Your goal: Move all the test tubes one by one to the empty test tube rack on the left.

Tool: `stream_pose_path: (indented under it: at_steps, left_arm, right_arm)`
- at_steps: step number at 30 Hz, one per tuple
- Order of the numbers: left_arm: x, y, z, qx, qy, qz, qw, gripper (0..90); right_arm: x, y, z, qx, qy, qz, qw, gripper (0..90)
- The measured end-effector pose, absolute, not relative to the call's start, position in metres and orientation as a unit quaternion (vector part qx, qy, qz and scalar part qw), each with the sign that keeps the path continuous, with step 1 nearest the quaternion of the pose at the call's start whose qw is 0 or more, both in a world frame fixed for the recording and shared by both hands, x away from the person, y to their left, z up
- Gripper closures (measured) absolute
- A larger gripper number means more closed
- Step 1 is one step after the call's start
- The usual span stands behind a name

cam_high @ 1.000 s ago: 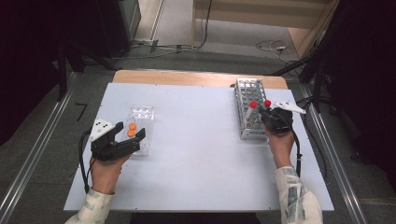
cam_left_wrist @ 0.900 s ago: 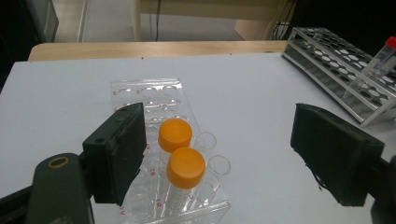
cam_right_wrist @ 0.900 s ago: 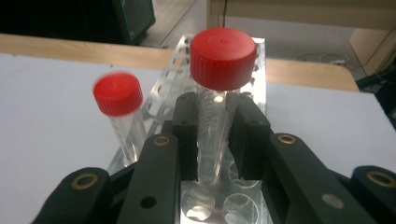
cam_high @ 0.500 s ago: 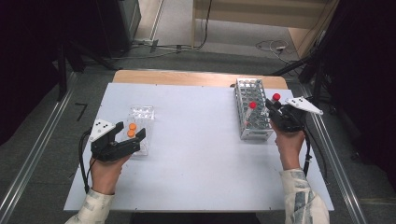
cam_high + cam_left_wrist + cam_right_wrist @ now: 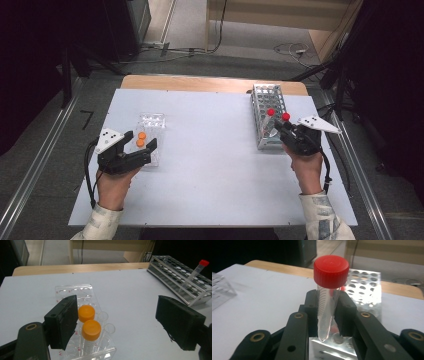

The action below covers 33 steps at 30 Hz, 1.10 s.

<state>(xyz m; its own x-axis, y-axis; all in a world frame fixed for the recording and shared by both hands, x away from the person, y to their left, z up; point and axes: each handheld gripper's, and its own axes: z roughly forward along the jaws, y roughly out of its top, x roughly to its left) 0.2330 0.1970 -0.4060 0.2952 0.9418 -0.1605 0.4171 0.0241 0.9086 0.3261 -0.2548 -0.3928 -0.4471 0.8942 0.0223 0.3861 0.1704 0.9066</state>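
Note:
My right gripper is shut on a clear tube with a red cap and holds it upright over the near end of the metal rack. In the right gripper view the tube sits between the jaws of that gripper, its pointed tip just above the rack. A second red-capped tube stands in the rack. My left gripper is open beside a clear plastic rack that holds two orange-capped tubes.
The pale tabletop is bare between the two racks. A wooden strip runs along the far edge. Beyond the open left gripper, the metal rack shows with its red-capped tube leaning.
My right gripper carried the red-capped tube up and to the right, then brought it back down over the near end of the metal rack. The left gripper stayed put.

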Motion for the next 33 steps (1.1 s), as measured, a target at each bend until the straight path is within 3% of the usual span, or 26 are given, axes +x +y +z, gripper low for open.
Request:
stream_pose_path:
  at_steps: [24,30,33]
  left_arm:
    - [0.224,0.124,-0.408,0.703,0.447,0.218,0.508,21.5]
    - [0.226,0.103,-0.409,0.718,0.414,0.195,0.524,34.3]
    - [0.228,0.099,-0.411,0.723,0.401,0.187,0.531,45.5]
  right_arm:
    - [0.286,-0.121,-0.434,0.307,0.814,0.467,0.156,71.0]
    - [0.277,-0.099,-0.440,0.276,0.830,0.462,0.147,71.1]
    - [0.273,-0.092,-0.440,0.268,0.832,0.464,0.142,71.0]
